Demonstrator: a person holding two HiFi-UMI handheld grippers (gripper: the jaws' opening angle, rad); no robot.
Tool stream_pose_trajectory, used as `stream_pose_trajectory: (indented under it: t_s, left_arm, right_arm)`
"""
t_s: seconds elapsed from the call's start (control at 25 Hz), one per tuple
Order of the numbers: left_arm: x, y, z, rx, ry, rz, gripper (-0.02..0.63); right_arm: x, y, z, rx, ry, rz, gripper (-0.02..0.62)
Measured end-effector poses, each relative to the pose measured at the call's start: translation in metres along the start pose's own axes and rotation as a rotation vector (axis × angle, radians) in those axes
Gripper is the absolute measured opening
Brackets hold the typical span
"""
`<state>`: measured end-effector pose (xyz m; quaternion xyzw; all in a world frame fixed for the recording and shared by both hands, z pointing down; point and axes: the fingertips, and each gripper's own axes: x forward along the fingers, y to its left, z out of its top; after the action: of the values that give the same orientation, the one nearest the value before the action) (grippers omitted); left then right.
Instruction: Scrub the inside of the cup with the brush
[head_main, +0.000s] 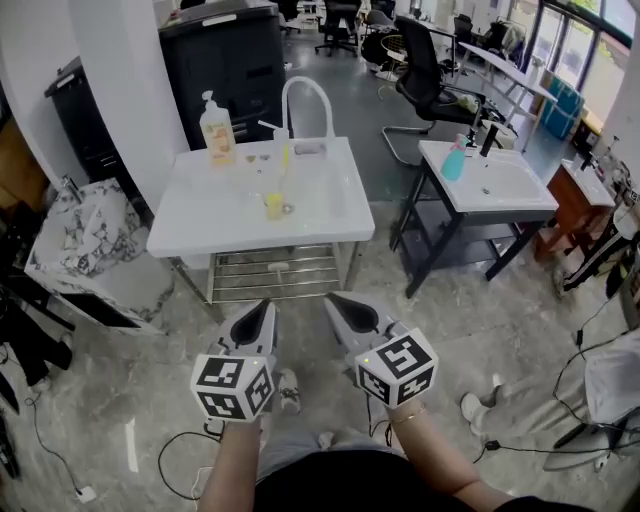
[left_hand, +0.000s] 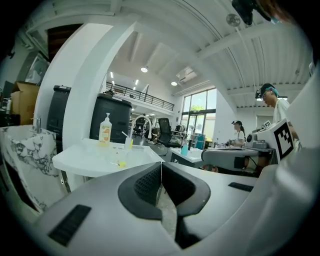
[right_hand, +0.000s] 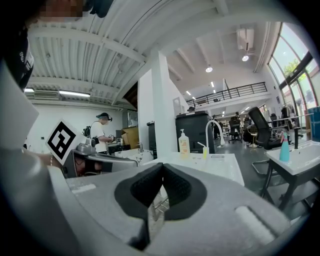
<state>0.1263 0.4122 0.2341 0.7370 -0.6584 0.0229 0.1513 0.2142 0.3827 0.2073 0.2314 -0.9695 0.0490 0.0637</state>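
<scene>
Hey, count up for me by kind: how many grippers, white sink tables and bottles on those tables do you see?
Grippers: 2, the left gripper and the right gripper, both shut and empty
Sink tables: 2, the near sink table and the far sink table
Bottles: 2, the orange pump bottle and the teal bottle
Total: 6

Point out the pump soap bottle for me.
In the head view, the pump soap bottle stands on the far left corner of the white sink table, to the left of the arched white faucet.
</scene>
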Motion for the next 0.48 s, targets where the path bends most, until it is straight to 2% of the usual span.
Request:
stream_pose_trajectory:
  t_s: [0.2,0.48]
  left_arm:
    - [0.044,0.059,0.014,-0.024,0.010,-0.003,0.017]
    - [0.109,0.136,0.054,-0.012,0.018,-0.038,0.017]
  right_arm:
    - [0.069,-0.027,0.000,-0.009,0.027,-0.006,0.000]
    - [0.162,-0.065,0.018,-0.005,0.031,-0.043,0.000]
